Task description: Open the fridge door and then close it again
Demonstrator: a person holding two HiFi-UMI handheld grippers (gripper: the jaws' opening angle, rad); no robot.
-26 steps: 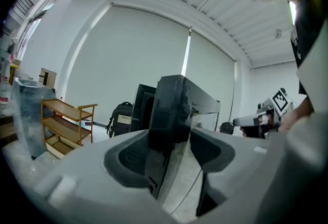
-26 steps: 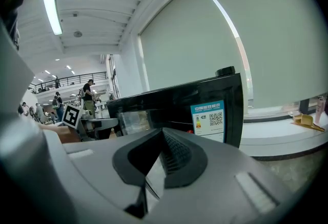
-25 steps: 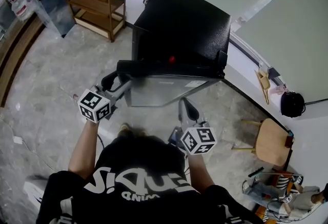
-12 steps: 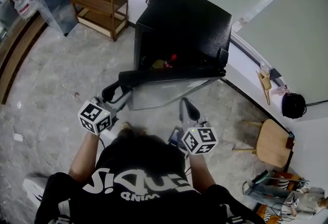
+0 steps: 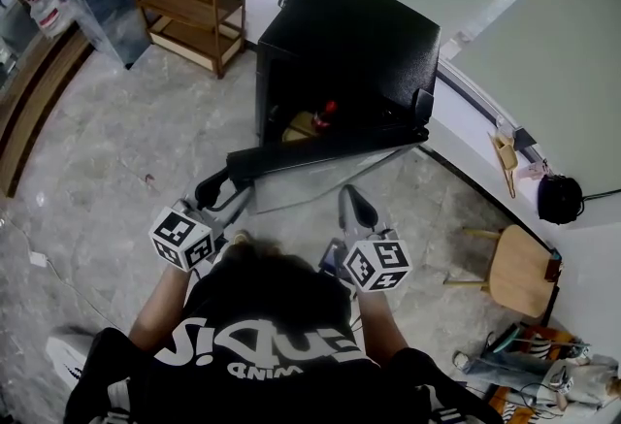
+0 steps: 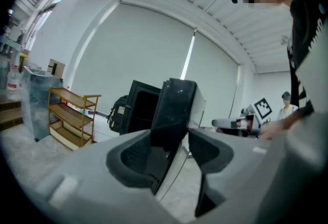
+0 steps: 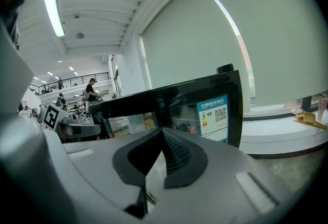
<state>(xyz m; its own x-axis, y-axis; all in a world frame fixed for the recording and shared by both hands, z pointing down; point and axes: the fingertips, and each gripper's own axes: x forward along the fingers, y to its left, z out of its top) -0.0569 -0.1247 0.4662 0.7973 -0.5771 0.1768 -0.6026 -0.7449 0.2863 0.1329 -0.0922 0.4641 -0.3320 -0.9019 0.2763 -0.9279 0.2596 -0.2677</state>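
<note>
Head view, left to right. A metal cabinet (image 5: 102, 0) and a wooden shelf cart (image 5: 189, 10) stand along the far left edge, well apart from the fridge. A broad stretch of bare stone floor (image 5: 107, 150) lies between them and the person.

The left gripper (image 5: 215, 187) is clamped on the free left edge of the fridge door (image 5: 320, 152). Its own view shows the black door edge filling the gap between the two pads.

The door is hinged at the right corner of the black fridge (image 5: 354, 44) and stands partly open. The wedge-shaped gap is widest at the left, where a red-capped item (image 5: 328, 109) shows inside.

The right gripper (image 5: 352, 199) hangs just before the door's lower front without touching it, its jaws together on nothing.

To the right, a low ledge (image 5: 466, 97) along the wall runs close behind the hinge side. A wooden chair (image 5: 519, 272) stands clear of the door's swing.
</note>
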